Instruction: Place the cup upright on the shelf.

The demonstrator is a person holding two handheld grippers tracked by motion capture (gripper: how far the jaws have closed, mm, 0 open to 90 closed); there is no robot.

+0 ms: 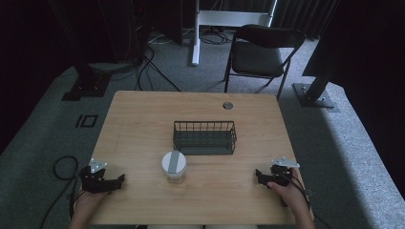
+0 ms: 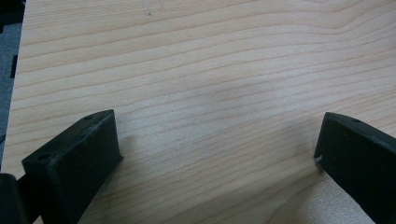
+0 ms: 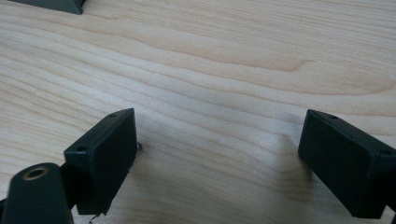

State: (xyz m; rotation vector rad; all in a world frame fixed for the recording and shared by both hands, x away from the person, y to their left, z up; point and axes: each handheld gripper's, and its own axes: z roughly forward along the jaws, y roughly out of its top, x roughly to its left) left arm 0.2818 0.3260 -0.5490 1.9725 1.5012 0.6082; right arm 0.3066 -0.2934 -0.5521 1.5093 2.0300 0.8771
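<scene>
A white jar with a grey-striped lid [image 1: 174,165] stands near the table's middle, just in front of a dark wire basket [image 1: 205,137]. My left gripper [image 1: 119,180] rests at the table's front left, held by a hand, pointing right toward the jar. My right gripper [image 1: 258,175] rests at the front right, pointing left. In the left gripper view the left gripper [image 2: 217,144] stands open over bare wood, nothing between its jaws. In the right gripper view the right gripper [image 3: 219,140] is likewise open above the tabletop, with a corner of the basket base [image 3: 53,4] at the top left.
The wooden table [image 1: 143,114] has a round cable hole [image 1: 228,105] near its far edge. Behind it stands a black folding chair [image 1: 260,55]. Cables [image 1: 62,167] lie on the grey carpet to the left.
</scene>
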